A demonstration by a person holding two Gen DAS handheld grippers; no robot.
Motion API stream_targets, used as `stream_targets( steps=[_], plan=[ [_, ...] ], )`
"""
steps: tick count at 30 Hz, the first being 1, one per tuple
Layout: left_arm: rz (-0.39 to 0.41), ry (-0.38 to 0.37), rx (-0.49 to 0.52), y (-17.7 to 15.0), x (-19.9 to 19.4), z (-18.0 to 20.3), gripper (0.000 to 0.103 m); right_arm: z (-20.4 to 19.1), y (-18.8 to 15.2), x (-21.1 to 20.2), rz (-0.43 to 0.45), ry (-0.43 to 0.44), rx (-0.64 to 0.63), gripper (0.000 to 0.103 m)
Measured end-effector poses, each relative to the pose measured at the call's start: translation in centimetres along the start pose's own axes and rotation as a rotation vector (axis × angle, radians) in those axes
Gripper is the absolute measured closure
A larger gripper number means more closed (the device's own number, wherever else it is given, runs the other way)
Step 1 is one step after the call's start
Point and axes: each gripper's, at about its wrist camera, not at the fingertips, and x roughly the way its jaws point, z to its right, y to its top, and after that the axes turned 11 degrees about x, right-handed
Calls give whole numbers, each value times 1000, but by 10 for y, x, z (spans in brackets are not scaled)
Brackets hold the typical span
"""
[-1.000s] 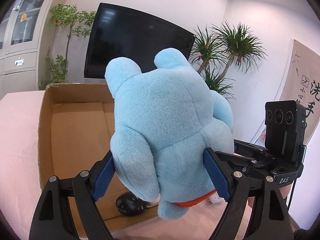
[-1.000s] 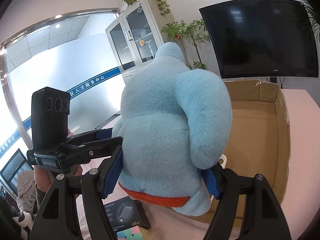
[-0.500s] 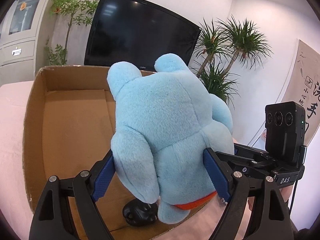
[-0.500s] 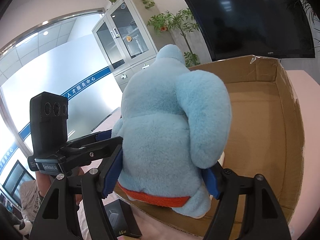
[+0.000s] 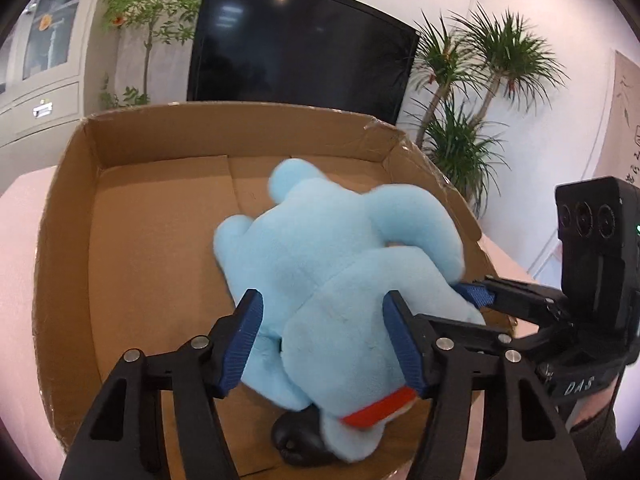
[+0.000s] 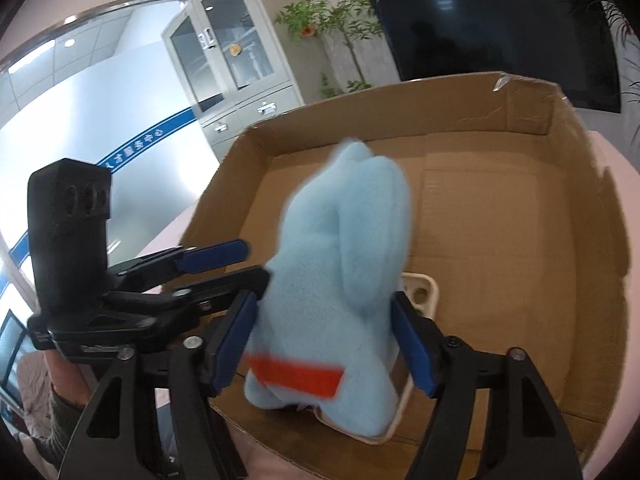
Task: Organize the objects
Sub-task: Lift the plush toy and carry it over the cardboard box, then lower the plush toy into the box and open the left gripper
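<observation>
A light blue plush toy with an orange band lies inside an open cardboard box, tipped forward and blurred. It also shows in the right wrist view. My left gripper stands open around the toy's lower body, with a gap at the left pad. My right gripper is open around the toy too, and its pads stand off the plush. The right gripper shows in the left wrist view, and the left gripper shows in the right wrist view.
A black rounded object lies in the box under the toy. A white object lies beside the toy in the box. The box stands on a pink table. A black screen and plants stand behind.
Both grippers have opened and the toy has dropped and tipped forward into the box. Both views have tilted down toward the box floor.
</observation>
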Motion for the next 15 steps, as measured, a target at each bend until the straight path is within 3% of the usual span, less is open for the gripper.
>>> stream_targets(
  steps=[3, 5, 8, 11, 15],
  plan=[
    [-13, -60, -70, -5, 13, -13, 37, 3, 1, 2, -5, -12, 9, 35],
    [-17, -91, -130, -9, 19, -24, 24, 6, -1, 2, -6, -11, 19, 32],
    [-12, -80, -174, -10, 21, -31, 7, 5, 0, 6, -30, -37, 20, 25],
    [18, -60, -158, -3, 10, -24, 6, -3, 0, 5, -26, -69, 11, 24],
    [102, -33, -89, 13, -23, -4, 1, -18, 9, -26, 56, -114, -14, 24]
  ],
)
